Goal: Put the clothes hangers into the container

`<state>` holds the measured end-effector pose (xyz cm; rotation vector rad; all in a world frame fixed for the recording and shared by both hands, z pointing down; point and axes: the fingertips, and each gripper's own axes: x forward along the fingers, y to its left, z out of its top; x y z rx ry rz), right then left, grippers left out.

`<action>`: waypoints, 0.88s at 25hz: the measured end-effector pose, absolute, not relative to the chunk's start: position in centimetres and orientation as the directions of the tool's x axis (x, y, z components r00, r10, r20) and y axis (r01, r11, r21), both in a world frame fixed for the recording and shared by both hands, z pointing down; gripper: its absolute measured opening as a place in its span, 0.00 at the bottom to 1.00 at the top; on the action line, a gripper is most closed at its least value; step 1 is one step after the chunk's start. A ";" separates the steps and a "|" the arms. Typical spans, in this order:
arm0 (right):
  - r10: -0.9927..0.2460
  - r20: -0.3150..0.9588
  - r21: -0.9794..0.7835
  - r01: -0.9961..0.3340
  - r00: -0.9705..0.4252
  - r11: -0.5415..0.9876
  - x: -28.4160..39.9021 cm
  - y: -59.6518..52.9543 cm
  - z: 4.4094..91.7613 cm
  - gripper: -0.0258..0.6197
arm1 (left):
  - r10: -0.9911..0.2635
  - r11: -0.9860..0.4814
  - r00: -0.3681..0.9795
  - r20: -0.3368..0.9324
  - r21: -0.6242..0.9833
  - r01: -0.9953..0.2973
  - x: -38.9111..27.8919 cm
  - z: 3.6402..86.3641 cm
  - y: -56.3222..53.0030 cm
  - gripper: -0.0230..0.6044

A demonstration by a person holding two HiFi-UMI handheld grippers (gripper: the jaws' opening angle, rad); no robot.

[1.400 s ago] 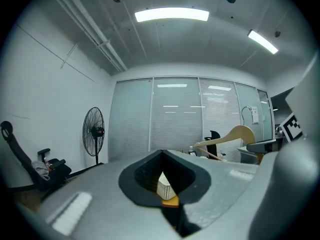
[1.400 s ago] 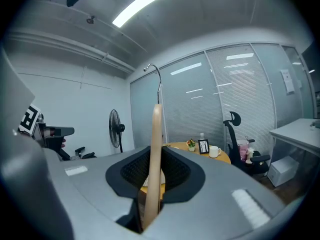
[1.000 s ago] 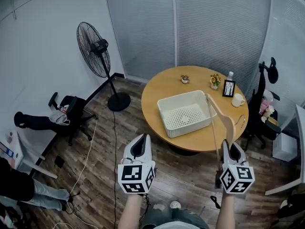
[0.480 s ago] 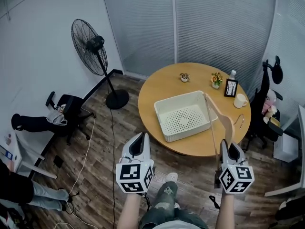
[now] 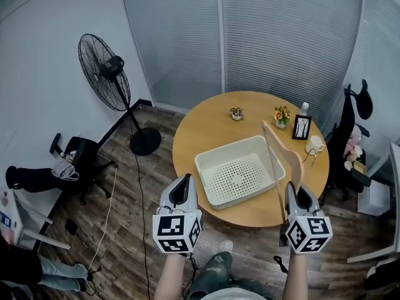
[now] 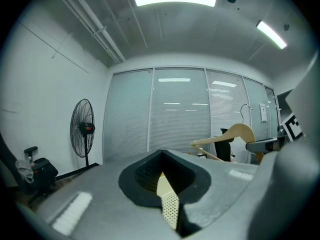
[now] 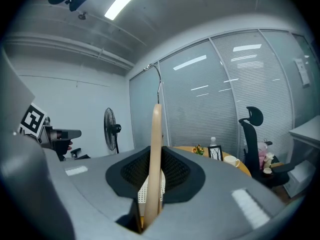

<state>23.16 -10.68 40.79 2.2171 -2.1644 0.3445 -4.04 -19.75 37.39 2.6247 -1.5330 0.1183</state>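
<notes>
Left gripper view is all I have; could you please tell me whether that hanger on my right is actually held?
Observer: Yes, the right gripper is shut on the hanger.
Operator: Thank you. Is the container free to take it?
Observer: The container is empty and sits on the round table.
Operator: And where is the hanger relative to it?
Observer: In the head view the hanger overlaps the container's right rim; how high above it, I cannot tell.
</notes>
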 end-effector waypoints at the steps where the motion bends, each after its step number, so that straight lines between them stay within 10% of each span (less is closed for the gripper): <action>1: -0.985 0.172 -0.137 -0.990 0.012 -0.036 23.3 -11.6 40.7 0.17 | -0.862 -0.492 0.493 0.116 0.046 -0.870 -3.8 37.3 -20.7 0.04; 22: -0.986 0.167 -0.136 -0.991 -0.015 -0.007 24.9 -22.4 41.2 0.17 | -0.854 -0.507 0.507 0.117 0.034 -0.861 -1.6 37.9 -31.8 0.04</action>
